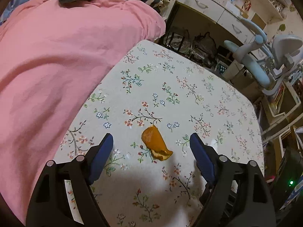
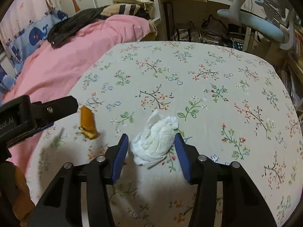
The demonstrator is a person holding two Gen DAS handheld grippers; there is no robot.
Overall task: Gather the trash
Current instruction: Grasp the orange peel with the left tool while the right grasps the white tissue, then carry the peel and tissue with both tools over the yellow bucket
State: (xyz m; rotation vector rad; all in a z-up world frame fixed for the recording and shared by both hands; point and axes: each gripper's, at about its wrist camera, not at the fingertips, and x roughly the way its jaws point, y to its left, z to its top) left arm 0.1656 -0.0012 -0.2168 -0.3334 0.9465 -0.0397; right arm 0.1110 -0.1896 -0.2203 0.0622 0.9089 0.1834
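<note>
An orange peel (image 1: 155, 143) lies on the floral bedsheet (image 1: 189, 94). My left gripper (image 1: 151, 138) is open, its blue fingers standing on either side of the peel, just above the sheet. The peel also shows in the right wrist view (image 2: 87, 122), with the left gripper's black body (image 2: 37, 111) beside it. A crumpled white tissue (image 2: 155, 140) lies on the sheet (image 2: 208, 75). My right gripper (image 2: 151, 139) is open with its fingers either side of the tissue, not closed on it.
A pink blanket (image 1: 56, 66) covers the bed to the left, with dark clothing (image 2: 75, 24) on top. Beyond the bed's far edge stand a desk with drawers (image 1: 217, 9) and a light blue chair (image 1: 265, 60).
</note>
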